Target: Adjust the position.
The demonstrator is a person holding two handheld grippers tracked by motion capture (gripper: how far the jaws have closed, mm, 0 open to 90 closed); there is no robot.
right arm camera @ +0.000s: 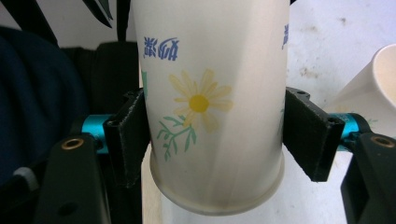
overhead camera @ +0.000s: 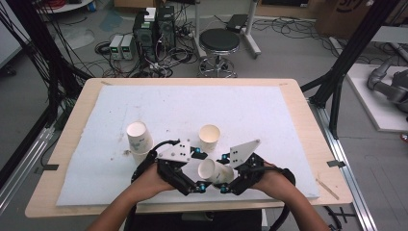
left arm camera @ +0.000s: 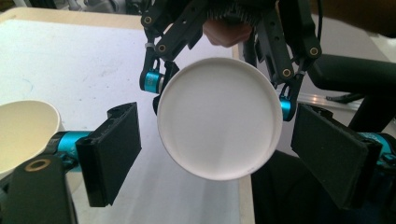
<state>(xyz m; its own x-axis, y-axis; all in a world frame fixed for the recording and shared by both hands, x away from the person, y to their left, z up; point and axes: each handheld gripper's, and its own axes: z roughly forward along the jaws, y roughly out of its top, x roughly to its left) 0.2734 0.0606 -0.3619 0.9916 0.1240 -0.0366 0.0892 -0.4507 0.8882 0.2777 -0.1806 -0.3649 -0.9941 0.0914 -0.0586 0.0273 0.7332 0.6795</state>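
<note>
Far to the left of my grippers, a white paper cup stands upright on the white foam mat.

My left gripper has its jaws wide open and holds nothing. The flat round bottom of the held cup is directly in front of them, between the two black pads but not touching them.

Just beyond both grippers, a cream paper cup stands upright with its mouth up.

My right gripper is closed on the white paper cup with a yellow flower print. Its pads press on both sides of the wall near the base. This cup lies tilted, almost level, above the mat, between my two grippers, with the bottom towards the left gripper.
</note>
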